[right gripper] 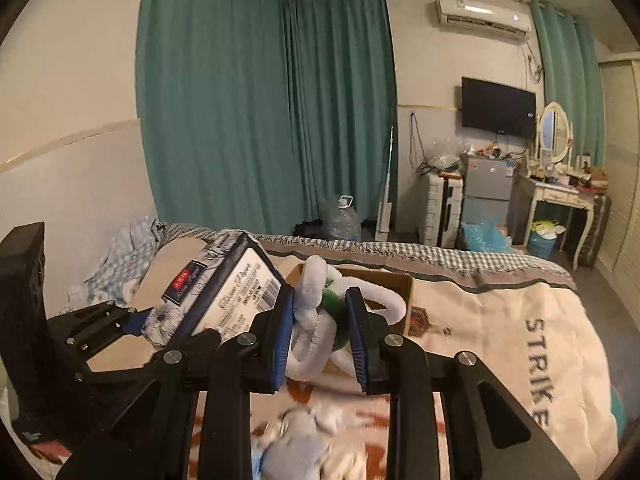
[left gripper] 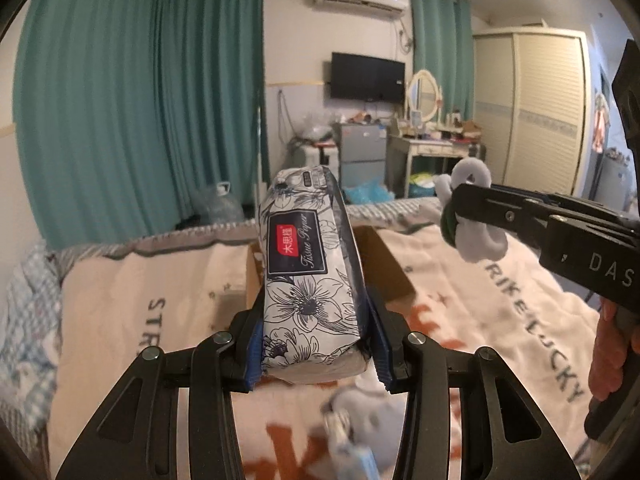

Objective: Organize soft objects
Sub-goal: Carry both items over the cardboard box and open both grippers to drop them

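The tissue pack [left gripper: 308, 264] sits lengthwise between the fingers of the left tool [left gripper: 316, 346], its near end pinched between the two blue pads and its far end sticking forward and up, over the open cardboard box [left gripper: 384, 264] on the bed [left gripper: 480, 304]. The left tool is closed down to the pack's width and holds it clear of the bedspread. From the right wrist view the same pack [right gripper: 224, 296] appears to the left, tilted, with its barcode face showing.

The white plush toy [right gripper: 316, 320], made of looped tubes with a green part in the middle, is caught between the blue pads of the right tool [right gripper: 320, 344], which is narrowed onto it; loops bulge out ahead of and below the fingers. In the left wrist view this toy [left gripper: 476, 236] hangs at the tip of the right tool [left gripper: 460, 216], to the right of the pack and apart from it, above the bed near the box.

A grey soft toy [right gripper: 304, 436] lies blurred on the bedspread below both tools, untouched by either.
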The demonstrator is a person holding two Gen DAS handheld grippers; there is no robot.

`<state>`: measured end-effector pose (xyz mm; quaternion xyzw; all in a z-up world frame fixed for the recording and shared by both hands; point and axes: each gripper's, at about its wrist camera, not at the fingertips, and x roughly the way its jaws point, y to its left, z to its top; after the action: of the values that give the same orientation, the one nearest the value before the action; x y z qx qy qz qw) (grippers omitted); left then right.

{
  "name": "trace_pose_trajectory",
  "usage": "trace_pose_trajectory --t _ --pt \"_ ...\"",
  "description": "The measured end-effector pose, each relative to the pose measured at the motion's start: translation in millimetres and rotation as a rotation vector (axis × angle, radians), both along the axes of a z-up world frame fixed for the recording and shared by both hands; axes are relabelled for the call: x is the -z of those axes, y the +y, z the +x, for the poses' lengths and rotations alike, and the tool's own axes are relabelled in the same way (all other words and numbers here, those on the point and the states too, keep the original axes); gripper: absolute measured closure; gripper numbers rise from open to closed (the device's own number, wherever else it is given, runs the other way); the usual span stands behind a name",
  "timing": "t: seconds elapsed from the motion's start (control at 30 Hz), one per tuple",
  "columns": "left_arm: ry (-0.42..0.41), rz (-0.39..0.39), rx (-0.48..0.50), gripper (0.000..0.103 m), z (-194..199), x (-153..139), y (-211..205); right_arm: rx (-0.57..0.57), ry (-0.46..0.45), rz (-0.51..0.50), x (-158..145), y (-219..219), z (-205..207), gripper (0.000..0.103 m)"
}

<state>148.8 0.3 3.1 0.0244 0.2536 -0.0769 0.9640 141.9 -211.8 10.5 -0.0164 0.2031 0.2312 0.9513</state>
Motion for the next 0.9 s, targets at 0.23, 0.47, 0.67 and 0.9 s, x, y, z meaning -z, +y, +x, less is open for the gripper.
trace_pose_trajectory --t 0.23,0.47,0.67,0.9 --pt "0.065 0.022 -0.01 0.061 99.4 44.2 -1.1 -0.01 0.099 -0.02 47.9 15.8 114.1 0.077" --pt "0.158 0.022 -0.015 0.057 151.8 88.4 -1.8 0.018 0.203 -0.042 105.0 18.4 187.0 0.076" --pt "0.22 0.027 -0.067 0.043 153.9 97.9 -5.5 0.067 0.223 -0.03 125.5 5.1 199.2 0.059" --pt "0.152 0.059 -0.042 0.043 105.9 35.5 -15.3 0.102 0.155 -0.029 65.1 -19.5 151.1 0.051"
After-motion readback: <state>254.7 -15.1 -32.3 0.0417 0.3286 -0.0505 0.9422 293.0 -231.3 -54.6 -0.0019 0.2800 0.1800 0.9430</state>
